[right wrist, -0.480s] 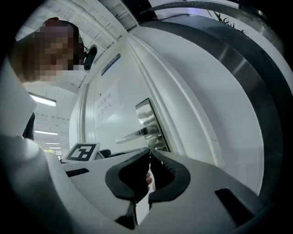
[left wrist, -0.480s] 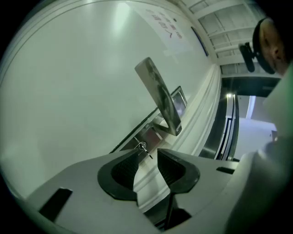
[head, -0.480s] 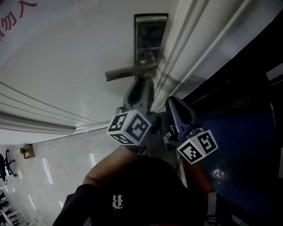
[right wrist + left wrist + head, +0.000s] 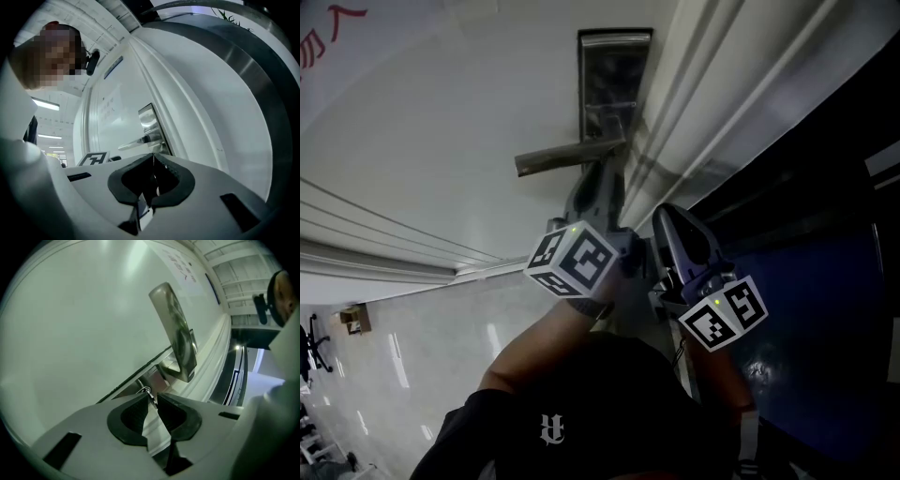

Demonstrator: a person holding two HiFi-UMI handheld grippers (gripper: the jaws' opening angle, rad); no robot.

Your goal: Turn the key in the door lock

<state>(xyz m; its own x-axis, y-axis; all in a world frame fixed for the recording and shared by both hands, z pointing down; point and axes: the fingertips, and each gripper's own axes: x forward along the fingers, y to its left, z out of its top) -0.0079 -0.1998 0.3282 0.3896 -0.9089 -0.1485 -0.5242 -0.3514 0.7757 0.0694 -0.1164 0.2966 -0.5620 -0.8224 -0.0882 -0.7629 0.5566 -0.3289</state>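
From where I stand the key [image 4: 150,396] is low on the lock plate [image 4: 614,84], just beneath the lever handle [image 4: 567,155], close to the right edge of the white door [image 4: 441,131]; it seems seated in the cylinder, though the keyhole itself is hidden. The left gripper [image 4: 602,178] reaches up under the lever and is clenched on the key's head; only a thin sliver of metal shows between its tips, with a small wire ring [image 4: 144,390] just to their left. The right gripper [image 4: 668,221] hangs just right of it, beside the door frame [image 4: 712,103], jaws pressed together on nothing.

I'd judge the key light, stiff and thin; its bare metal is smooth and apt to slip, so it wants pinching across the flat faces of the head, square on, and twisting about its own shaft; any sideways pull could bend it or skid it out of the pads.

The plate is a tall, narrow rectangle of polished metal that throws reflections; the lever is a slim straight bar pointing left; the door is smooth painted panel, the frame a run of moulded ridges; both grippers are pale moulded plastic with dark ribbed pads [image 4: 133,416].
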